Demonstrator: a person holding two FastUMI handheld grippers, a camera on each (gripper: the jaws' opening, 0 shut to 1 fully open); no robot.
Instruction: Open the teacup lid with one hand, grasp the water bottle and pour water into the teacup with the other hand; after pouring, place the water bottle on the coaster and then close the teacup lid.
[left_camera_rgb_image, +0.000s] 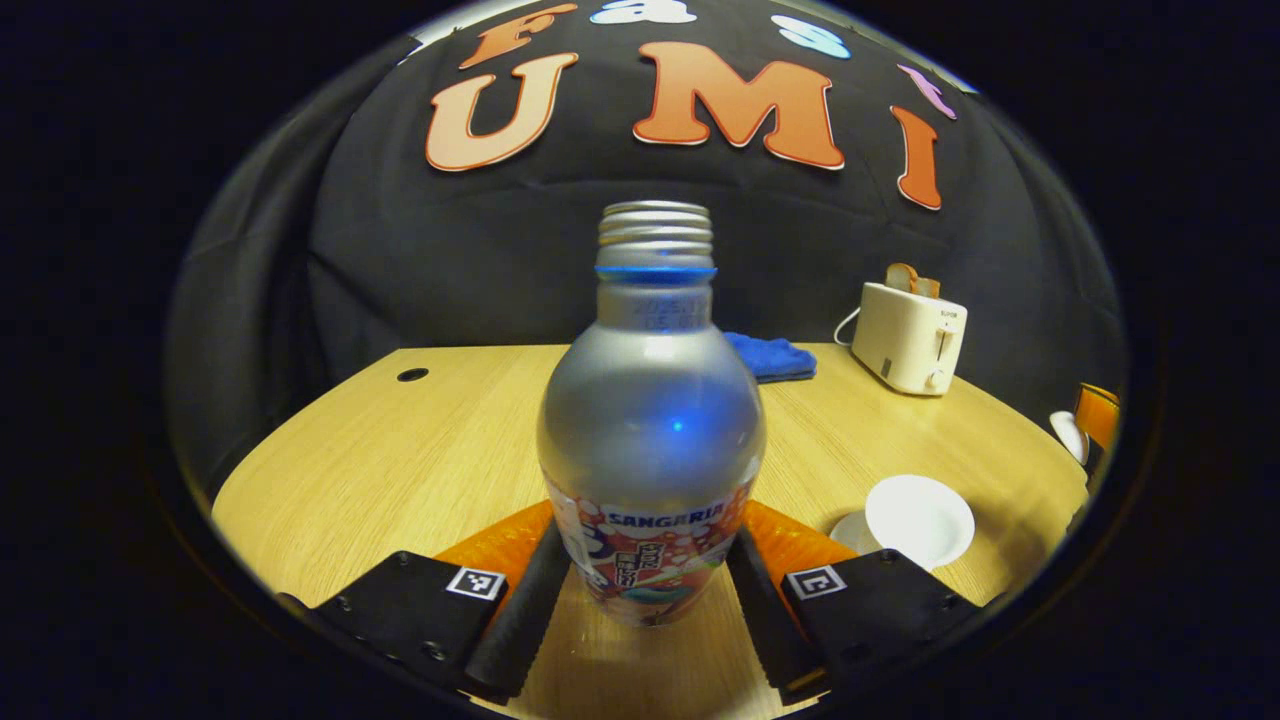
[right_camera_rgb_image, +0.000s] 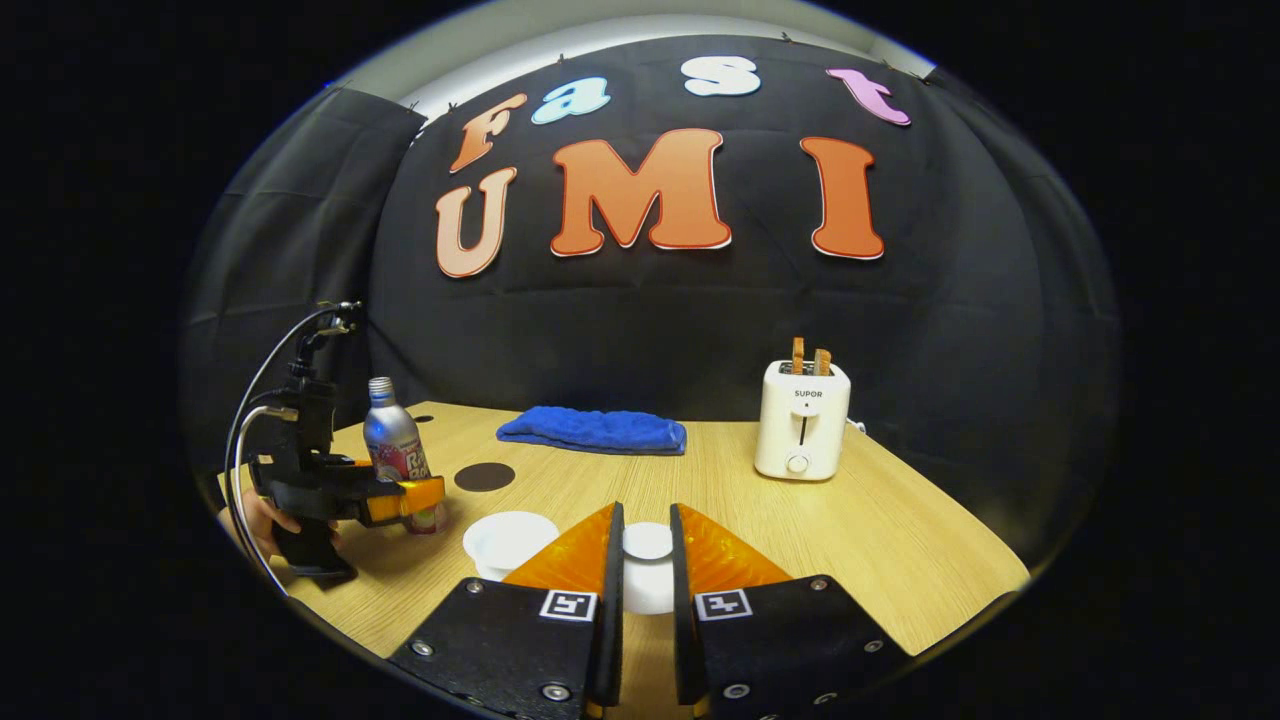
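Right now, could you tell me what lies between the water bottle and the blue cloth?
The dark round coaster lies there, seen in the right gripper view.

Your wooden table and what sits on it.
On it you have a blue cloth at the back, a white toaster to its right, a dark round coaster, a white teacup, and the water bottle standing upright at the left.
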